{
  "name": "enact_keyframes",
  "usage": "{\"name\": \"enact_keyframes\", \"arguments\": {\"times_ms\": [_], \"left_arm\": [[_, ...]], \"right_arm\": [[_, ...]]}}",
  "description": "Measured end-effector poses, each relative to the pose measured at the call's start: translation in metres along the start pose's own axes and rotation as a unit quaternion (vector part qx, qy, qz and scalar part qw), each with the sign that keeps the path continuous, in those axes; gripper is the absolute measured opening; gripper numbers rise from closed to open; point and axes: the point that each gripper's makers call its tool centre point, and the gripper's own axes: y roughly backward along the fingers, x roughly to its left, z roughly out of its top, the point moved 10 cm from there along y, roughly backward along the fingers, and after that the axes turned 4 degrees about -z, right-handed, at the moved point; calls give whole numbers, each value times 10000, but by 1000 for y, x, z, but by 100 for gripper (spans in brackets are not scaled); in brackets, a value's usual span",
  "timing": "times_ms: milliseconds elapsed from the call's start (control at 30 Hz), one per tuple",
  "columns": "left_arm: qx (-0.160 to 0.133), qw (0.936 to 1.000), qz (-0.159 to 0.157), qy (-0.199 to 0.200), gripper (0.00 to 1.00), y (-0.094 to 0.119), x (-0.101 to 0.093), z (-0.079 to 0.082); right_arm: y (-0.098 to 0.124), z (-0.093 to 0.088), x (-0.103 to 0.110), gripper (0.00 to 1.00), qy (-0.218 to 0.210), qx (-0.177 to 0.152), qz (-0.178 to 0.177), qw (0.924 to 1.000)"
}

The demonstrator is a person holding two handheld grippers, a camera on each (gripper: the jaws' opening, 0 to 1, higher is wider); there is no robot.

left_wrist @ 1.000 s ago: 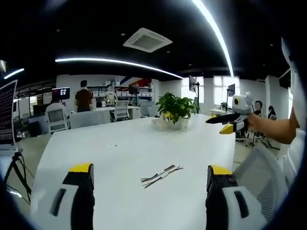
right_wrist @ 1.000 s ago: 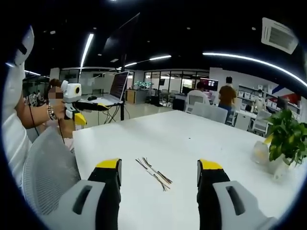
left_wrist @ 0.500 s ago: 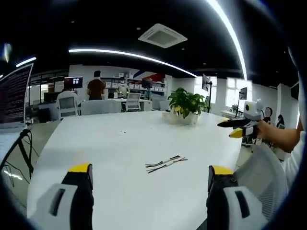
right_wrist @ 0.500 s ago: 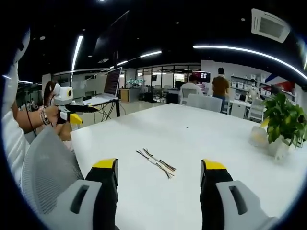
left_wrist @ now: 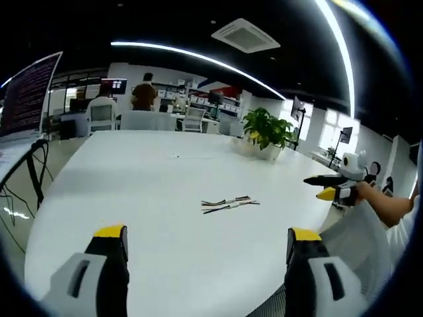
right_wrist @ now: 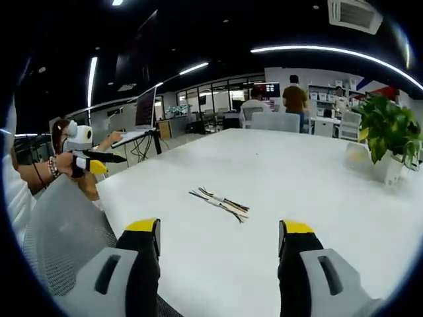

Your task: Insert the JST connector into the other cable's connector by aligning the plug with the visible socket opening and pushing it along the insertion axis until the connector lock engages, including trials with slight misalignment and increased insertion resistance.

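Two thin cables with small connectors (left_wrist: 229, 203) lie side by side on the white table (left_wrist: 145, 172); the same cables (right_wrist: 221, 203) show in the right gripper view. My left gripper (left_wrist: 206, 241) hovers above the near table edge, jaws wide apart and empty, well short of the cables. My right gripper (right_wrist: 218, 234) is likewise open and empty, short of them. The right gripper (left_wrist: 330, 186) enters the left gripper view from the right, held in a hand. The left gripper (right_wrist: 89, 162) enters the right gripper view from the left.
A potted plant (left_wrist: 266, 132) in a white pot stands on the far side of the table, also the plant (right_wrist: 386, 132). A mesh office chair (right_wrist: 59, 231) sits by the near edge. A laptop (right_wrist: 142, 115) and people at desks are farther back.
Both views have tipped downward and shifted; the cables now sit a little higher and more central between the jaws. The cables have not moved on the table. Both grippers stay open.
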Motion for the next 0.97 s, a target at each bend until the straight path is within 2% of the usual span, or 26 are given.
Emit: {"name": "enact_keyframes", "arguments": {"times_ms": [100, 500, 733, 967], "left_arm": [[19, 9998, 9, 215, 99, 0, 3, -4], [-112, 9992, -3, 375, 99, 3, 2, -3], [120, 9995, -91, 273, 99, -1, -1, -6], [218, 9992, -173, 288, 99, -2, -2, -7]], "right_arm": [[0, -3, 3, 71, 4, 54, 4, 10000], [-1, -8, 7, 70, -9, 240, 51, 9997], [0, -10, 7, 69, 25, 343, 63, 9994], [-1, -13, 5, 69, 14, 408, 73, 9991]]}}
